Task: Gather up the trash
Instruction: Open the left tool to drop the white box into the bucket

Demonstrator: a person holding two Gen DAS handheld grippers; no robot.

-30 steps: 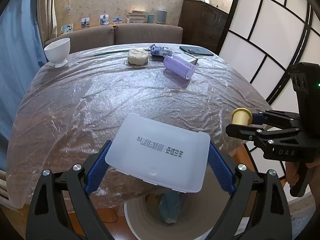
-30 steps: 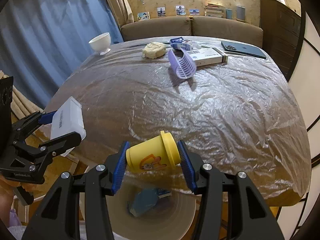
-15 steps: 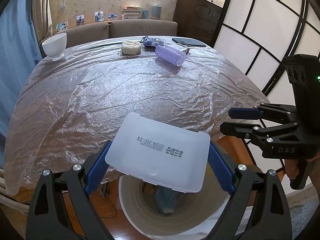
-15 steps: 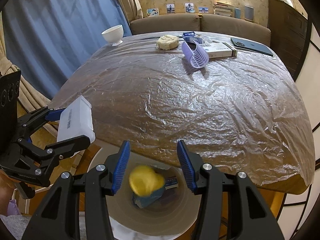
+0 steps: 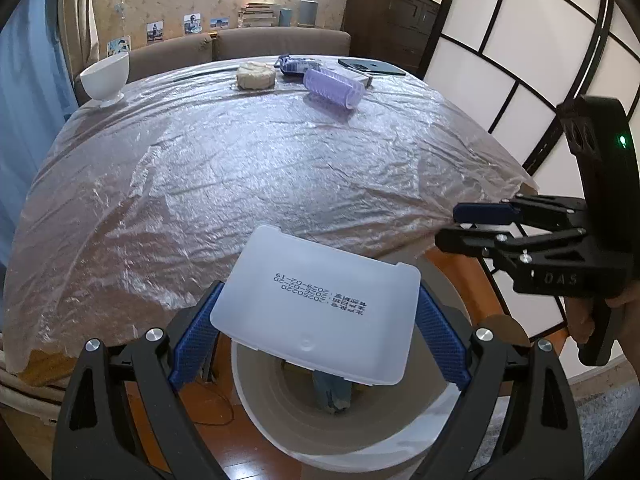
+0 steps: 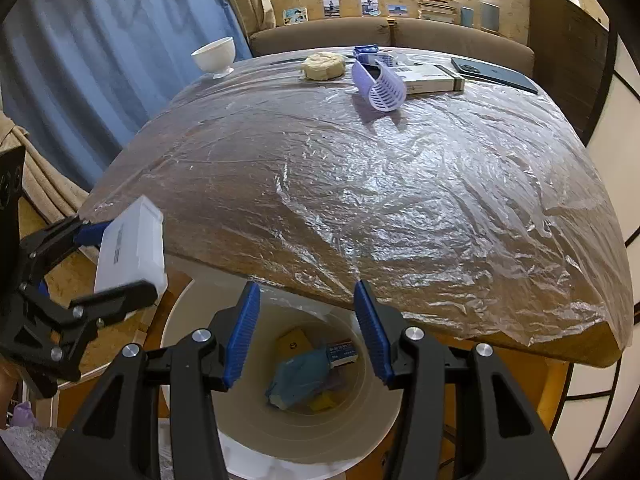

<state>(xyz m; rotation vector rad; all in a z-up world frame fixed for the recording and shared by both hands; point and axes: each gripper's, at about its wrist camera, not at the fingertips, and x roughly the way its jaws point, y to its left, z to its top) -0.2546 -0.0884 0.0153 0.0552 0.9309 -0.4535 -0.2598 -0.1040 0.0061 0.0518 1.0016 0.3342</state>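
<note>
Yellow tub is now dropped into the bin; right gripper is parted and empty above it. White box is clamped crosswise by left gripper over the bin.

Two grippers are showing: the left gripper and the right gripper. One white box is sitting between the left one's pads. One bin is standing below the table's near edge, with several pieces of trash lying inside, too jumbled to count. Along the table's far edge are lying one bowl, one pale round lump, one purple basket, one carton, one phone and one blue packet.
</note>
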